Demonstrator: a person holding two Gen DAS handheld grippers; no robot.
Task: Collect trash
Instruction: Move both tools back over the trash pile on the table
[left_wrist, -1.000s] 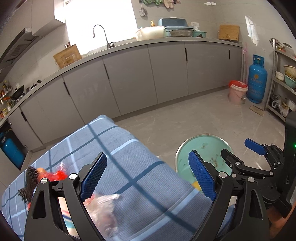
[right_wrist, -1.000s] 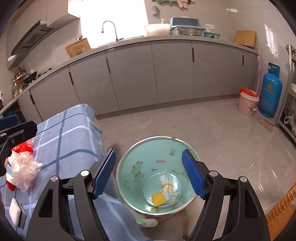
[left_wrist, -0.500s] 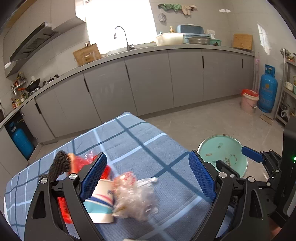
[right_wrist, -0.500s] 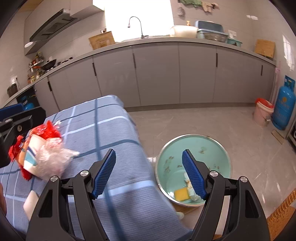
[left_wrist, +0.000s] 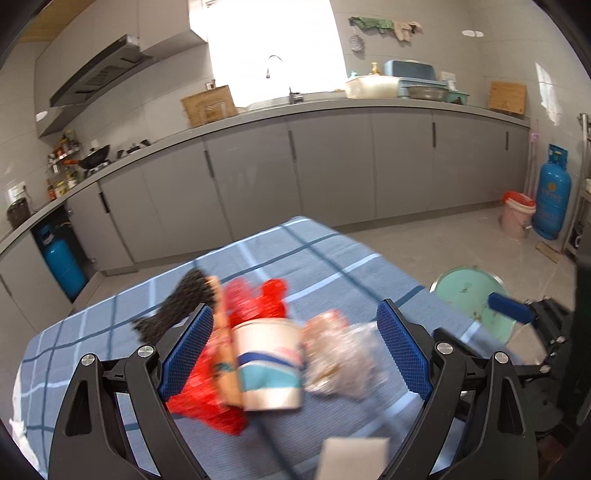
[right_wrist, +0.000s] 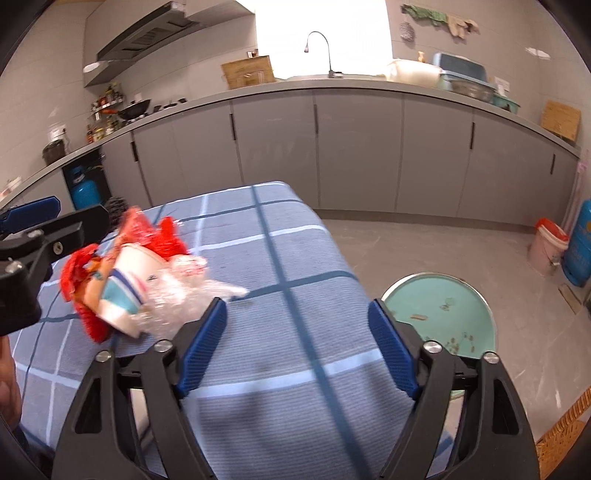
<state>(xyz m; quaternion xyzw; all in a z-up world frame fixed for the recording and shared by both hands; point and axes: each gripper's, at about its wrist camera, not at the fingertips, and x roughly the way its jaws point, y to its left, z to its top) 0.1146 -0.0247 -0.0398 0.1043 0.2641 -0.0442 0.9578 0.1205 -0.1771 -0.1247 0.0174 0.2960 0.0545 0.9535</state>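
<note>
A pile of trash lies on the blue checked tablecloth (left_wrist: 325, 266): a tipped paper cup (left_wrist: 267, 363), a red plastic wrapper (left_wrist: 255, 299), a crumpled clear bag (left_wrist: 341, 354), a dark scrubber (left_wrist: 177, 306) and a white sponge (left_wrist: 354, 456). My left gripper (left_wrist: 295, 354) is open, its fingers to either side of the cup and bag, just above them. My right gripper (right_wrist: 297, 347) is open and empty over the cloth, right of the pile (right_wrist: 147, 280). The teal basin (right_wrist: 439, 310) stands on the floor to the right.
Grey kitchen cabinets (left_wrist: 332, 166) run along the back wall. A blue gas cylinder (left_wrist: 552, 194) and a pink bucket (left_wrist: 517, 214) stand at the far right. The table's right edge (right_wrist: 343, 266) drops to the tiled floor beside the basin.
Both grippers have swung left from the basin toward the table. The trash pile now sits between my left fingers, and the basin has slid to the right in both views.
</note>
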